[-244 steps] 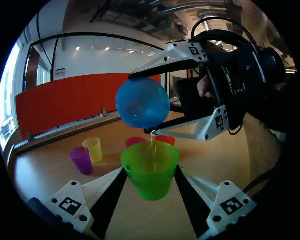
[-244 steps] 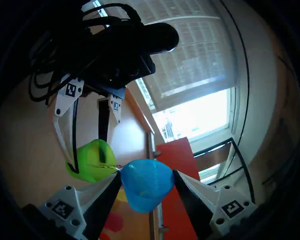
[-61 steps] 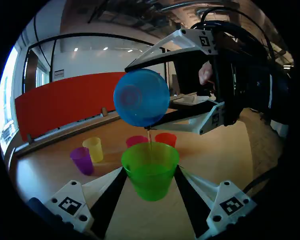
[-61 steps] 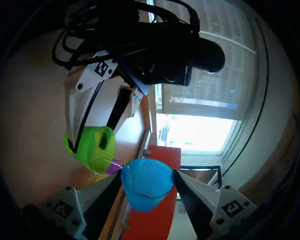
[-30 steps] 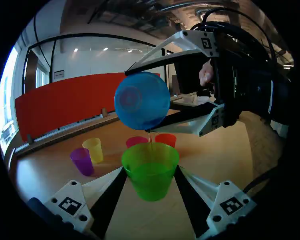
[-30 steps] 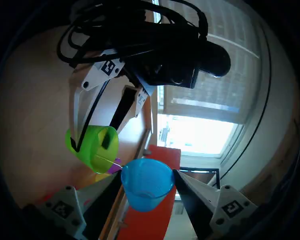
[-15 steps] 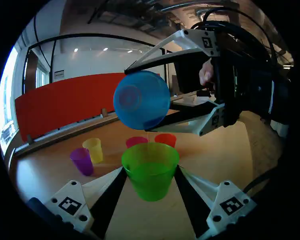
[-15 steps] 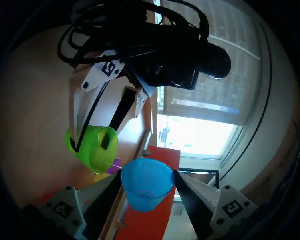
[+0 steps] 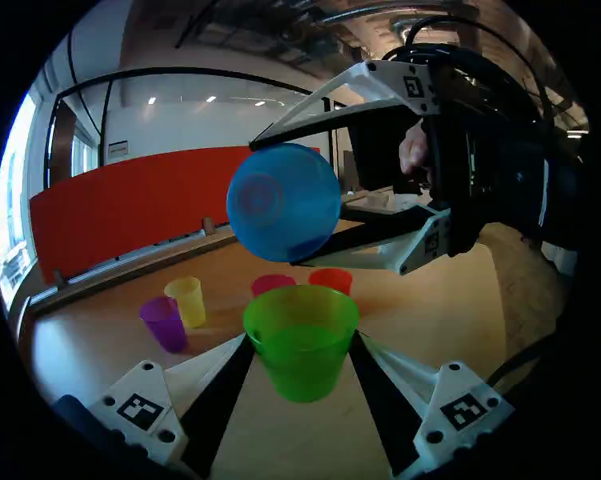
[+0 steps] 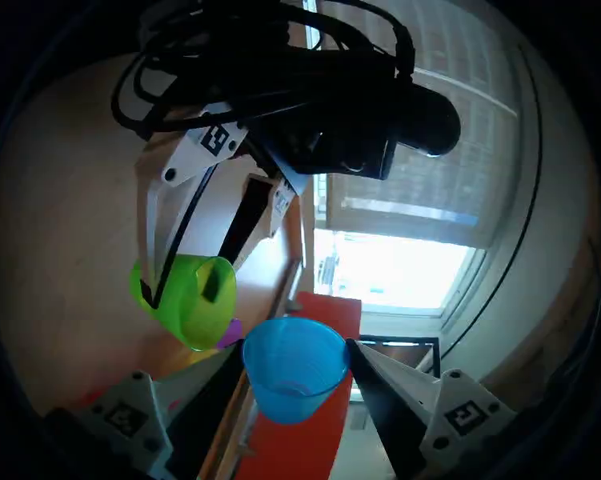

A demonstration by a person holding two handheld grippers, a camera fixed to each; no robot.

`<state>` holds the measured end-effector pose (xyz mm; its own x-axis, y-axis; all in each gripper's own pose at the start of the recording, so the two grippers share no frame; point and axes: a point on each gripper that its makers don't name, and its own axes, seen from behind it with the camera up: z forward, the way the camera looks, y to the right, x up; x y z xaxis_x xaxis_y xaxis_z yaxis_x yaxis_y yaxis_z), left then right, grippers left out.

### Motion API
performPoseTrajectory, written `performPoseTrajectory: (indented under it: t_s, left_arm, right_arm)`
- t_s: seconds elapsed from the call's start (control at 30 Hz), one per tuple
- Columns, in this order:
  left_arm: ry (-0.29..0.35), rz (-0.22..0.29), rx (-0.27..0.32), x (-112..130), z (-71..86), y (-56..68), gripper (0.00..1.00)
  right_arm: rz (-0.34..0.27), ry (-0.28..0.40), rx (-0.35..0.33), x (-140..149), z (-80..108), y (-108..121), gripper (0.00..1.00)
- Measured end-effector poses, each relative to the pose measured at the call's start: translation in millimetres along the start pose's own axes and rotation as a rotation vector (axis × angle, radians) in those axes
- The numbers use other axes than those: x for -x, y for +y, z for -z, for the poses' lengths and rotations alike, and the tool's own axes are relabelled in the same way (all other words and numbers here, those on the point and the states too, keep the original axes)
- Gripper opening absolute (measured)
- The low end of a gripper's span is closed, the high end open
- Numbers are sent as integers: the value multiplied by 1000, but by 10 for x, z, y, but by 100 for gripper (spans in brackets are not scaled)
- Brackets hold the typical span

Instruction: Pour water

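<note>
Your left gripper (image 9: pixel 301 338) has its fingers clamped on the green cup (image 9: pixel 300 372), one on each side. The cup is upright, near and central in the left gripper view, with water standing partway up it.

Your right gripper (image 9: pixel 274 204) has its fingers pressed on either side of the blue cup (image 9: pixel 288 188). That cup hangs just above and beyond the green one, not touching it. It is tipped well over, so its base faces the left gripper's camera. In the right gripper view a little water lies in the blue cup. Your hand (image 9: pixel 413 149) shows behind the right gripper's body.

On the table (image 9: pixel 428 312), farther off, stand four more cups. The purple cup (image 9: pixel 163 323) and the yellow cup (image 9: pixel 186 299) are close together on the left. The pink cup (image 9: pixel 272 283) and the red cup (image 9: pixel 330 279) are side by side just beyond the green cup's rim. A red partition (image 9: pixel 132 204) runs along the far edge of the table.
</note>
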<state>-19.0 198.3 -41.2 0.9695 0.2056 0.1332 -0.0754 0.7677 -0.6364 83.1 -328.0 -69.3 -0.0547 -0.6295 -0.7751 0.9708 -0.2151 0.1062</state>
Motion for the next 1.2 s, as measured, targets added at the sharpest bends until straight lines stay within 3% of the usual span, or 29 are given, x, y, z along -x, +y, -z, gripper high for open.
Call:
performPoseTrajectory:
  t_s: [0.23, 0.63, 0.8, 1.2]
  left_arm:
    - [-4, -1, -1, 11, 2, 0, 83]
    - [-10, -2, 0, 29, 3, 1, 83]
    - [-14, -2, -3, 40, 9, -9, 83]
    - [-41, -3, -1, 125, 6, -24, 83]
  right_arm:
    - [-122, 26, 5, 10, -6, 35, 94]
    - [-396, 46, 10, 175, -59, 29, 93]
    - [-530, 19, 28, 333, -73, 33, 93]
    - [-923, -42, 55, 567, -43, -75, 94]
